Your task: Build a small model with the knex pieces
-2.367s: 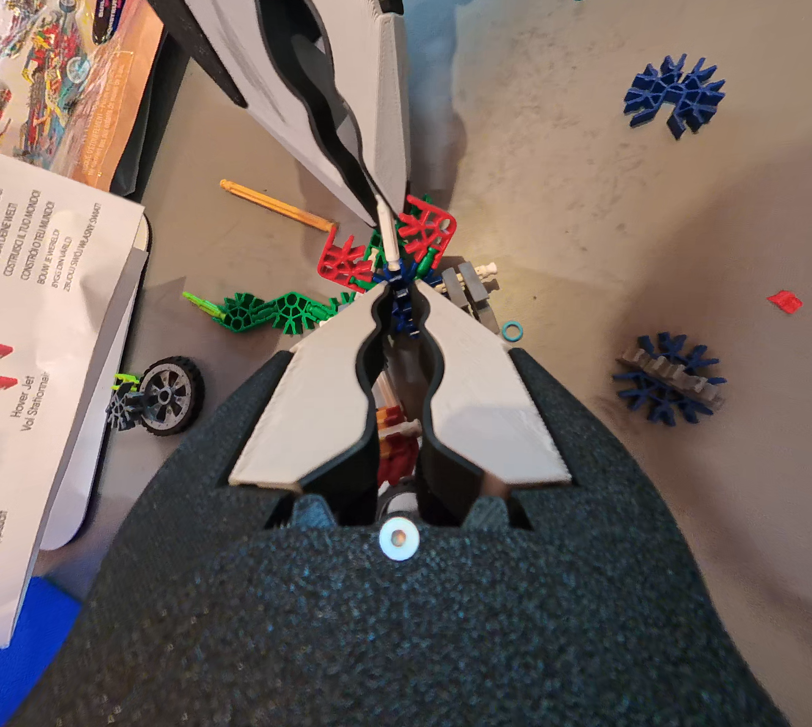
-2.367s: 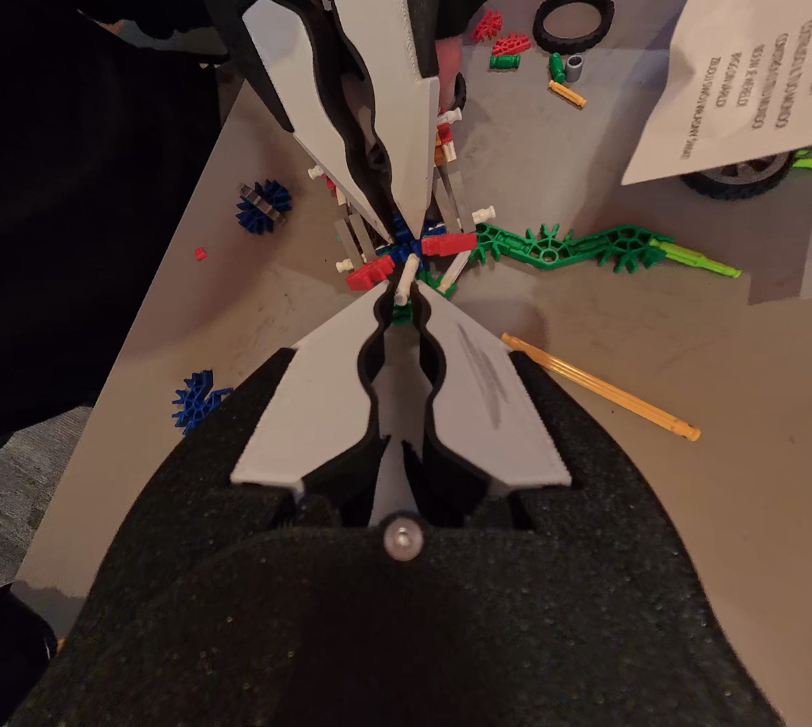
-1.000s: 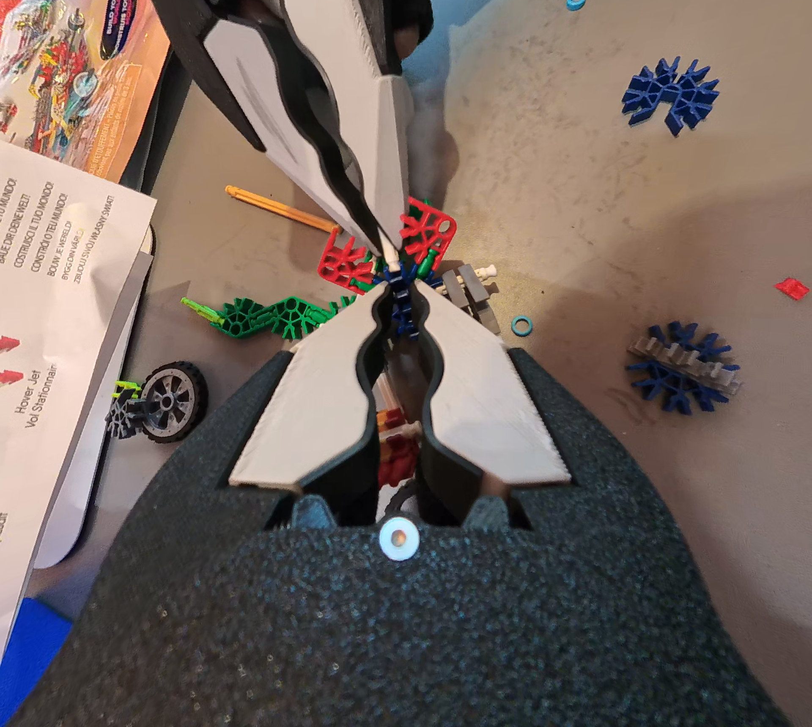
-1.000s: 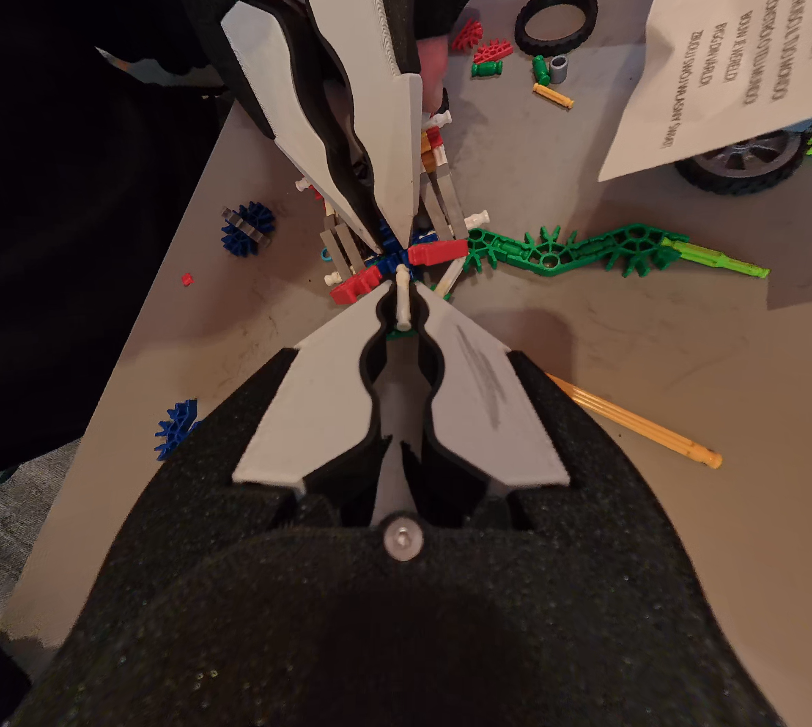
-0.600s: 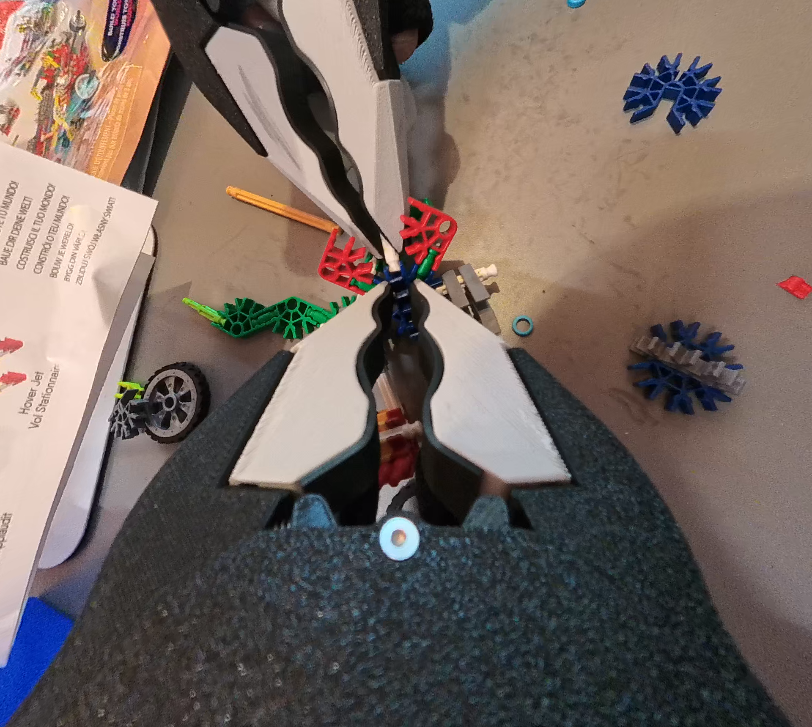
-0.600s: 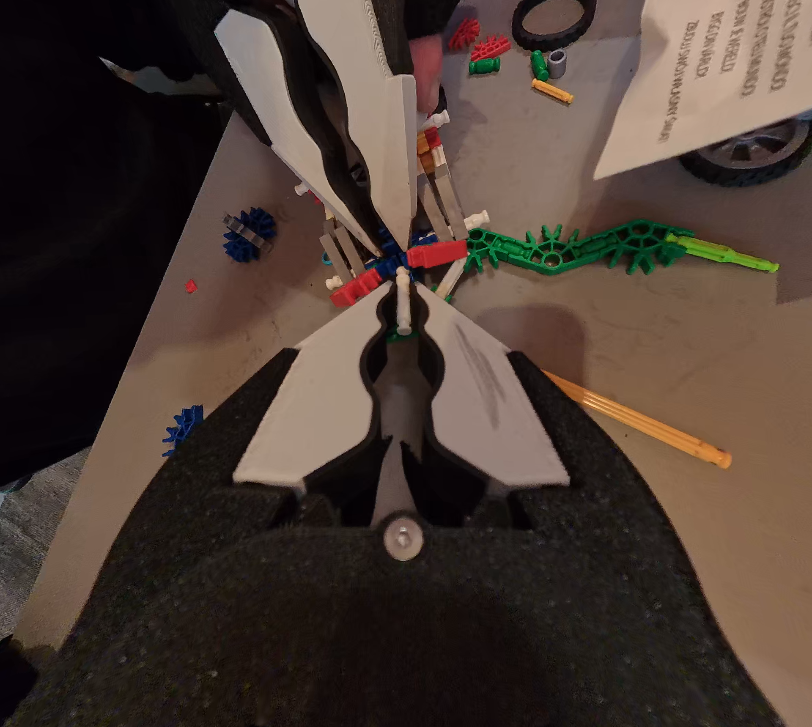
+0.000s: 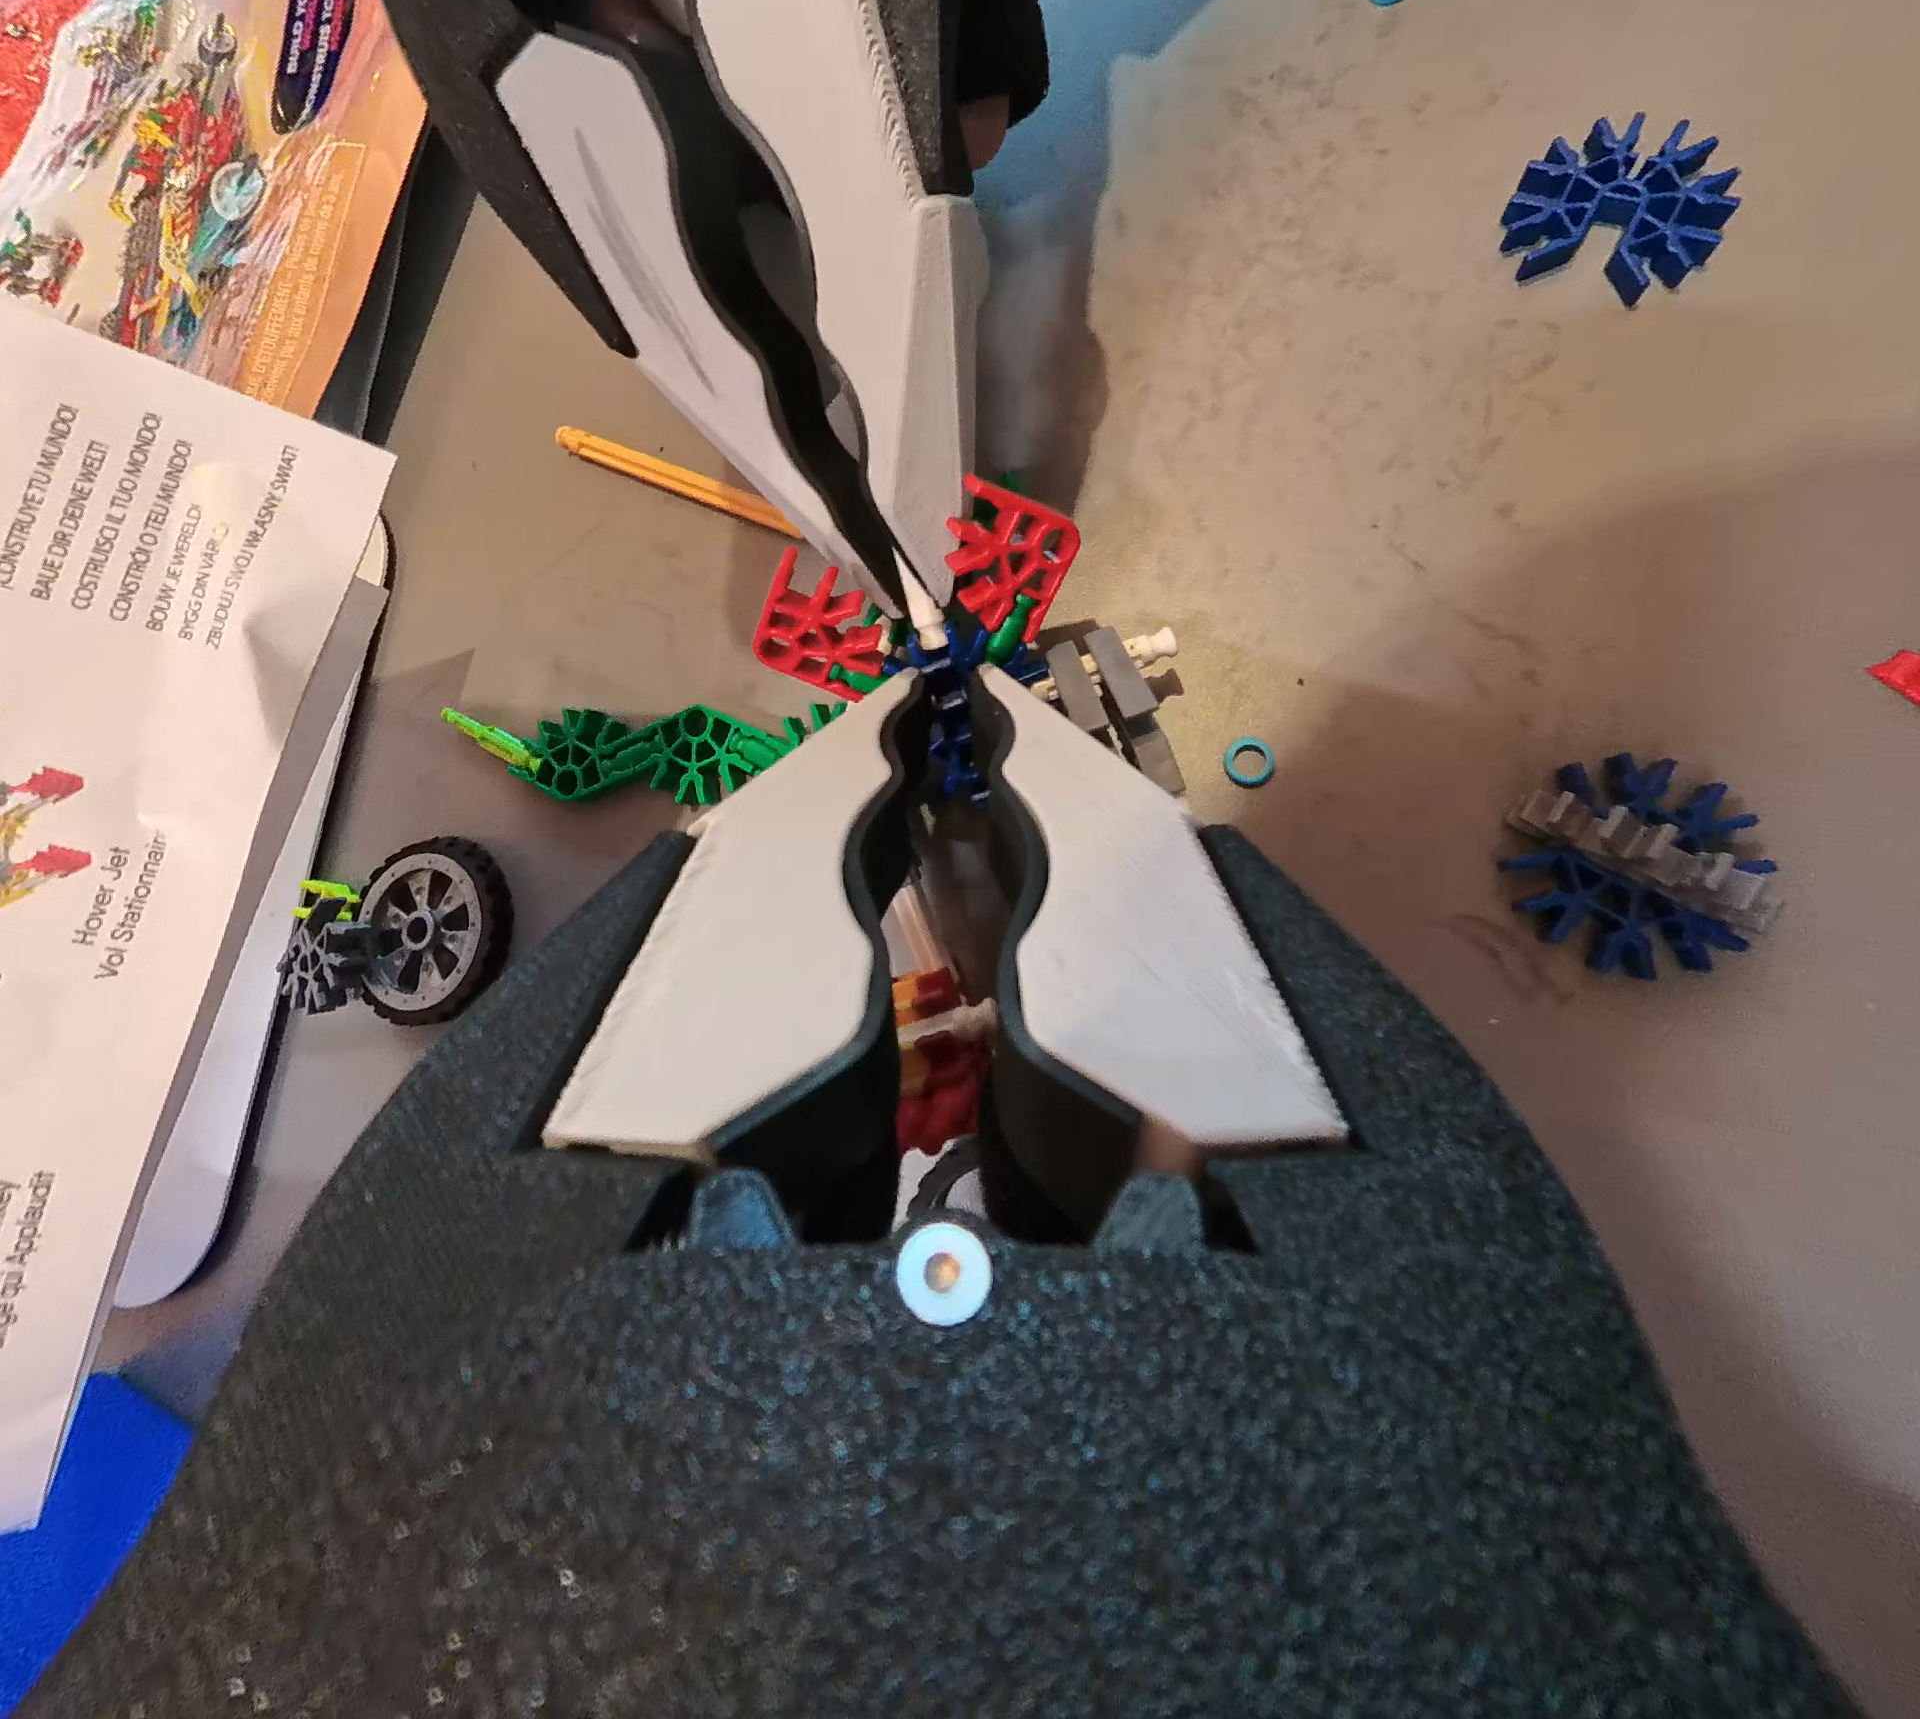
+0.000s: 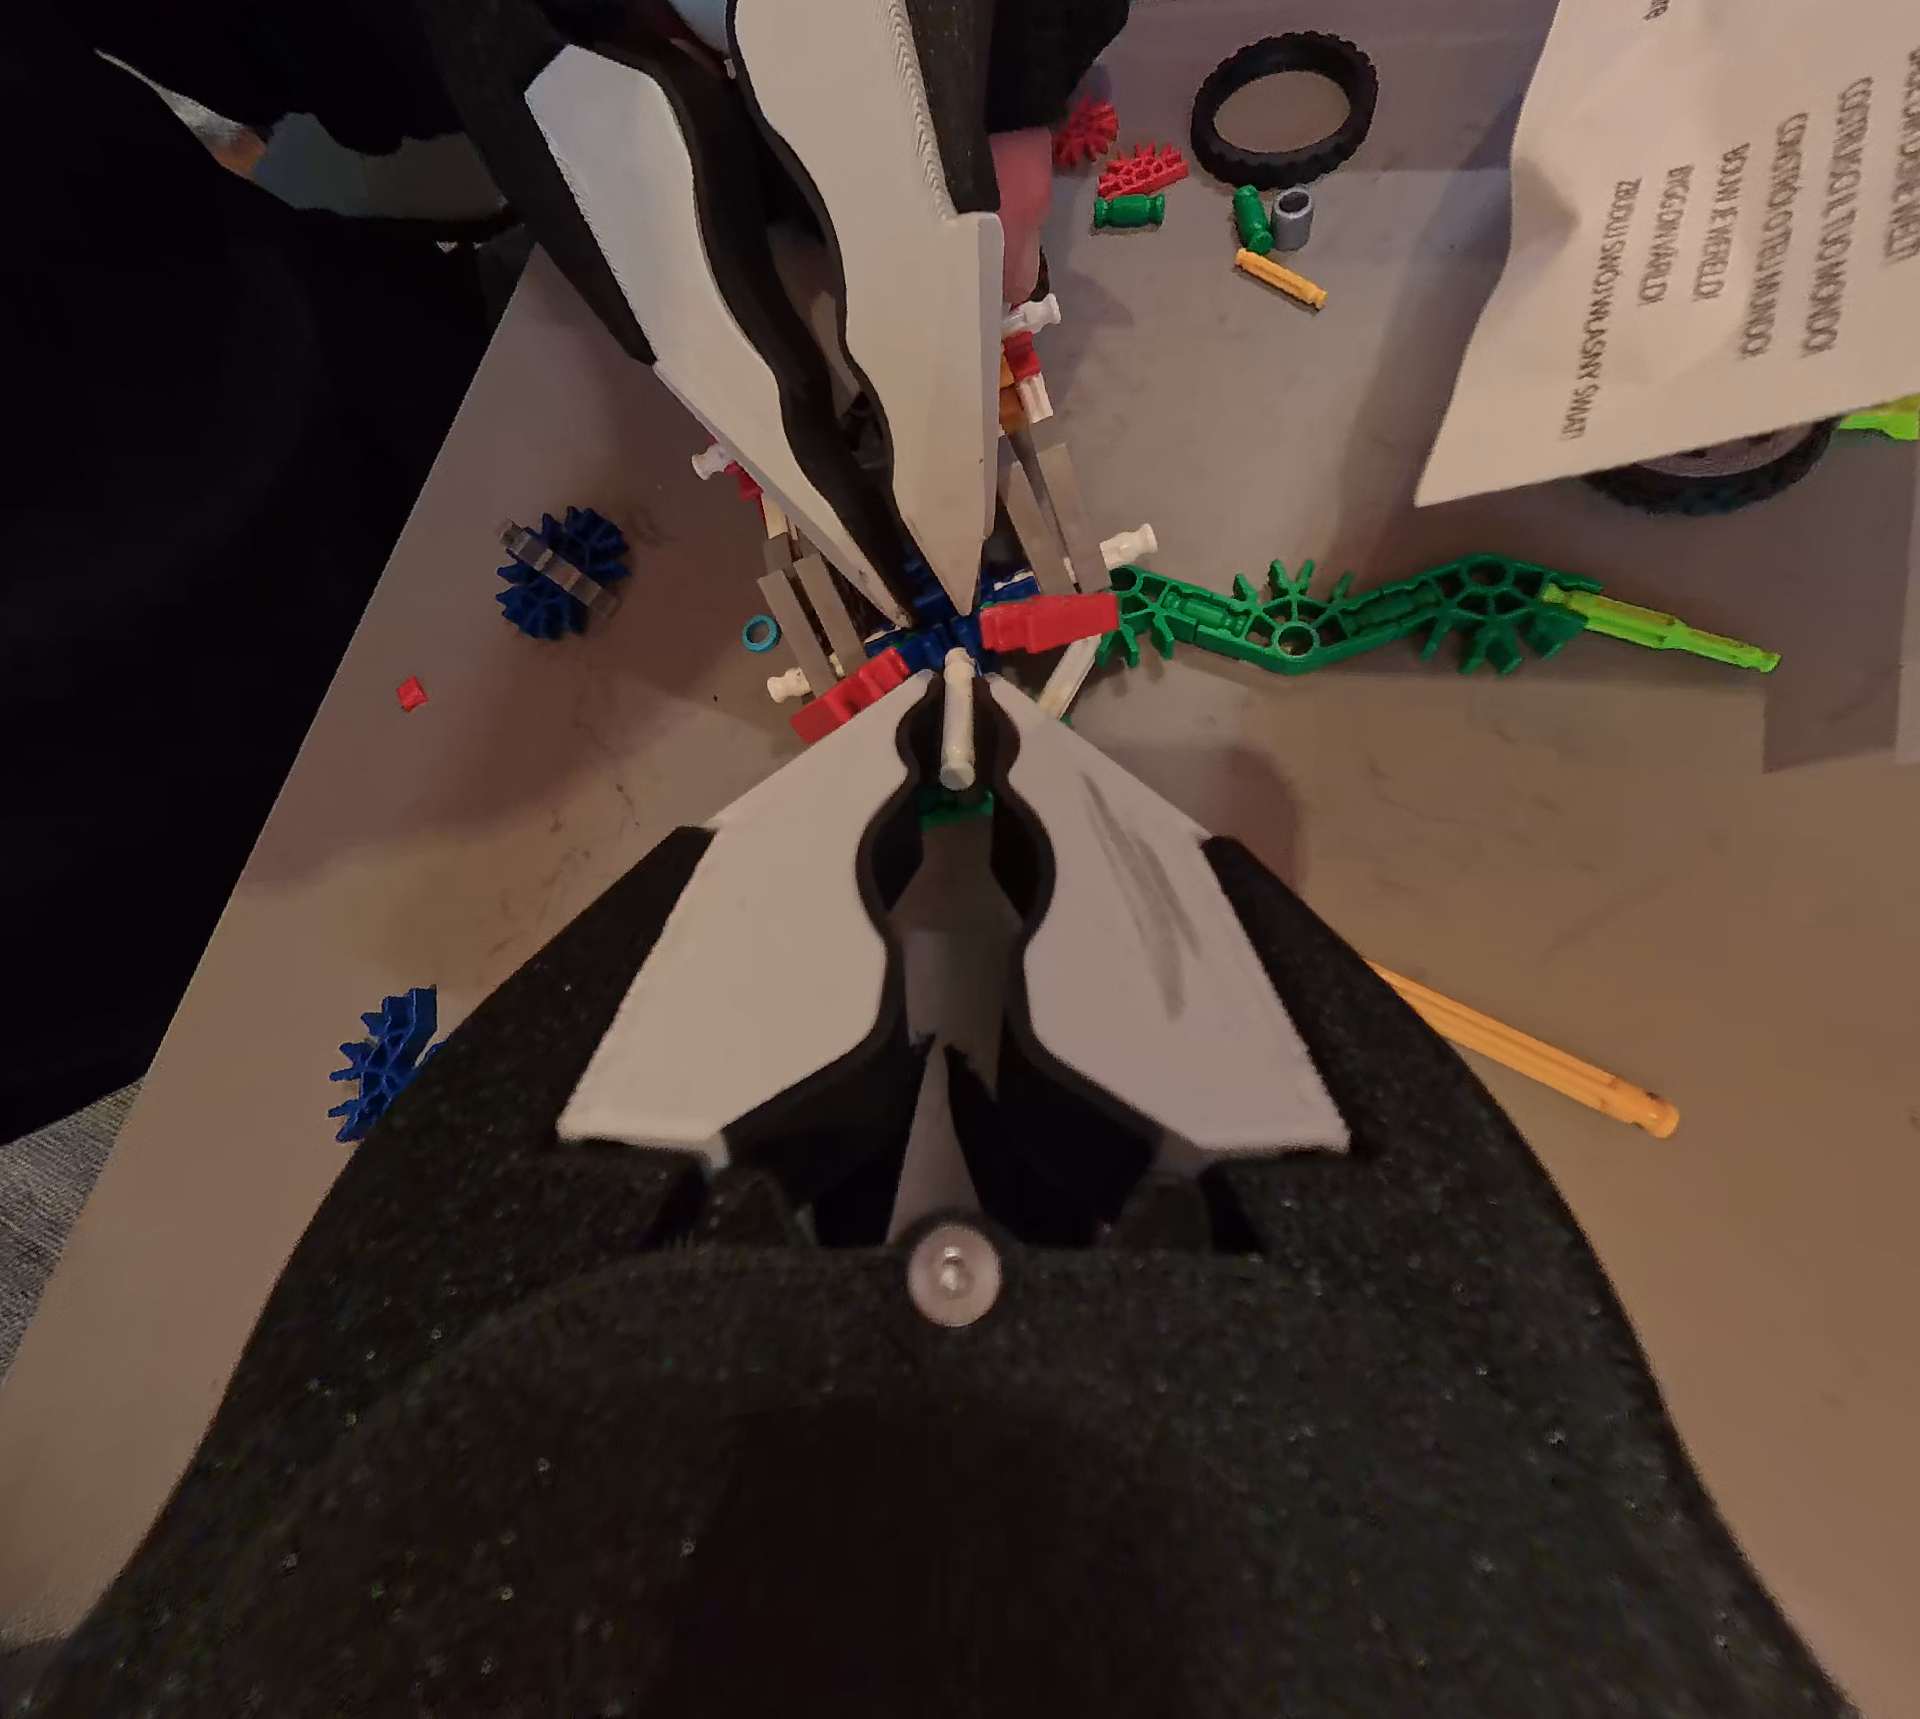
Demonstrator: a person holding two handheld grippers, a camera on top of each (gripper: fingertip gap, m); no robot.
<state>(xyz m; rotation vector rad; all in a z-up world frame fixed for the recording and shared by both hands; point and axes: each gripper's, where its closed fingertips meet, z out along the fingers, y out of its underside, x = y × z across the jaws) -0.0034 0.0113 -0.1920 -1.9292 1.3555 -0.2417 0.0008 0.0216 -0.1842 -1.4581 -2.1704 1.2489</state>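
My left gripper [image 7: 948, 682] is shut on a blue snowflake connector [image 7: 954, 734], the hub of a small assembly with red connectors [image 7: 816, 630], grey pieces [image 7: 1112, 693] and a green chain [image 7: 644, 750] lying on the table. My right gripper [image 8: 956, 682] is shut on a short white rod [image 8: 956, 729], whose far end meets the blue hub [image 8: 935, 635]. In the left wrist view the right gripper [image 7: 909, 594] comes in from above, tip to tip with mine, and the white rod [image 7: 923, 615] pokes out of it. The left gripper [image 8: 935, 604] shows opposite in the right wrist view.
Two loose blue connectors [image 7: 1621, 204] [image 7: 1631, 869] lie to the right, one with a grey piece. A spoked wheel [image 7: 431, 931], an orange rod [image 7: 675, 474], a printed sheet [image 7: 135, 734] and cyan rings [image 7: 1247, 760] lie around. A black tyre [image 8: 1283, 106] and small parts sit far back.
The right gripper has closed in on the blue hub. Less of the white rod shows beyond its tips. The left gripper keeps its hold.
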